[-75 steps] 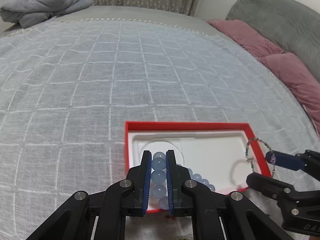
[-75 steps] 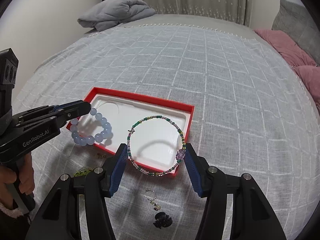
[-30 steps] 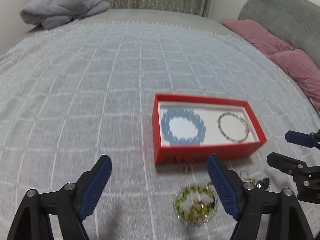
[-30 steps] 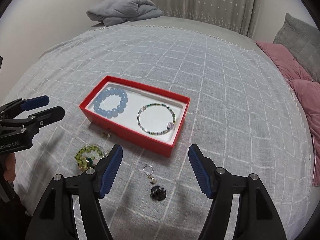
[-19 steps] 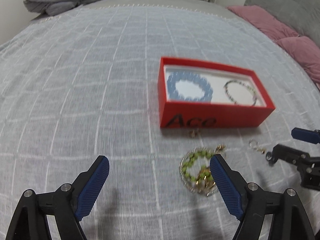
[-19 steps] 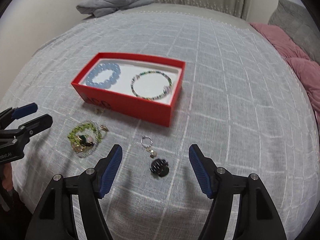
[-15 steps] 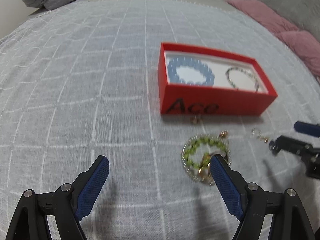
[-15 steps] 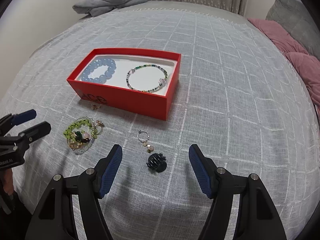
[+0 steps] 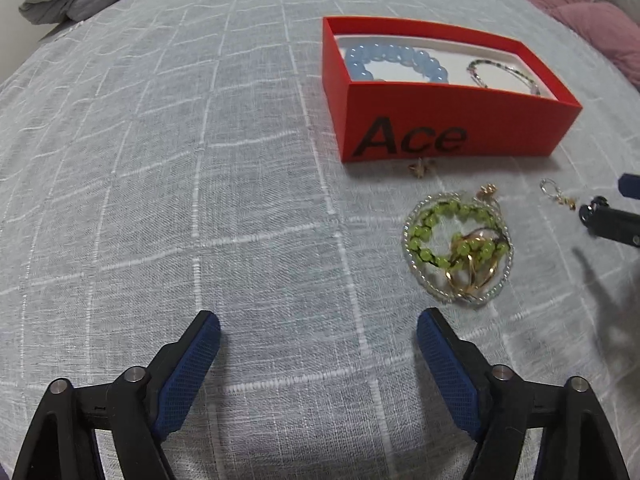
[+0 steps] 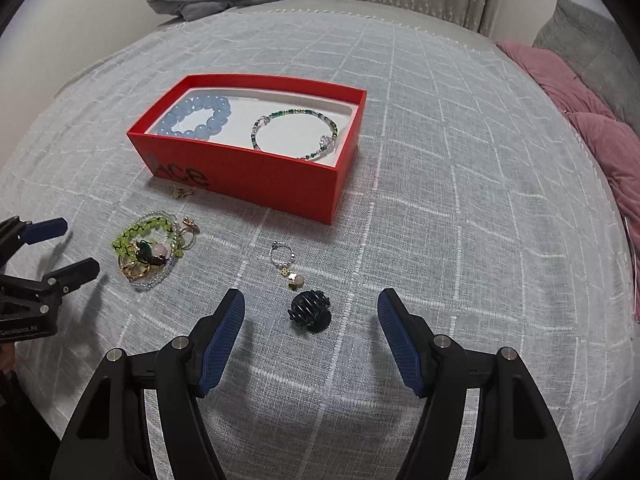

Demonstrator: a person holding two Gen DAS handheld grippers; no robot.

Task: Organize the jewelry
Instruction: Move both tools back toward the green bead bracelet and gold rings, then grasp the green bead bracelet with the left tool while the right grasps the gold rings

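Both jaws gape wide and empty, right gripper (image 10: 311,322) framing the black hair claw (image 10: 309,312) at twelve o'clock: light, rigid, probably slippery, best pinched across its ribbed body.

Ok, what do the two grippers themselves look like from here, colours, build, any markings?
Both match: the left gripper and right gripper have matte black angular frames with cut-out openings, silver round bolt heads at the joints, and jaws lined with dark blue cross-hatched pads. Seen from the right wrist view, the left gripper's body carries white "GenRobot.AI" lettering. No cables or sleeves show.
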